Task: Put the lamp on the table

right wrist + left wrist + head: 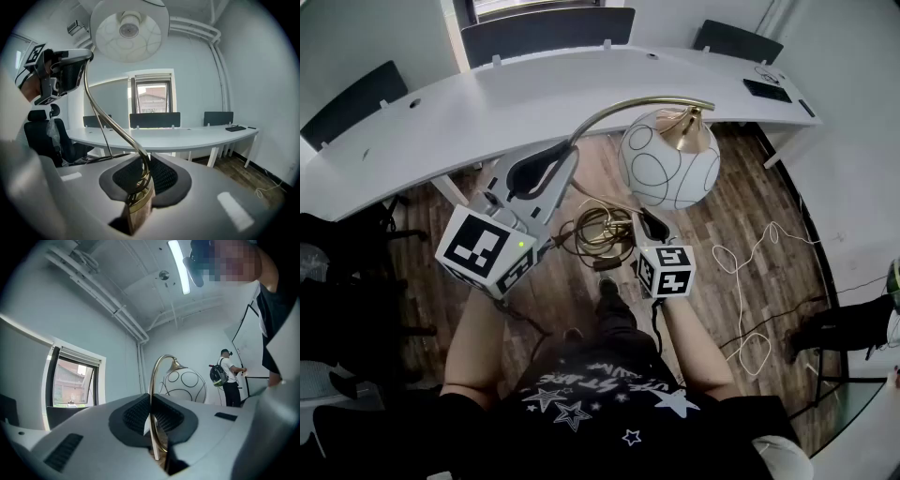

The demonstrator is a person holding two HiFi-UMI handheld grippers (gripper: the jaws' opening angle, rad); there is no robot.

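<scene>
Both tongs are clamped on the lamp's (pixel 670 159) thin brass stem, the left gripper (pixel 558 155) high on the curve and the right gripper (pixel 649 223) at its low end. They hold it above the floor, short of the white table (pixel 581 94). The overhanging globe shade (pixel 129 28) could twist the stem in the pads, and the dangling cord (pixel 600 230) may snag.

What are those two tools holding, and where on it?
The lamp. The left tool clamps its curved brass neck; the right tool grips the brass stem at its lower end.
</scene>
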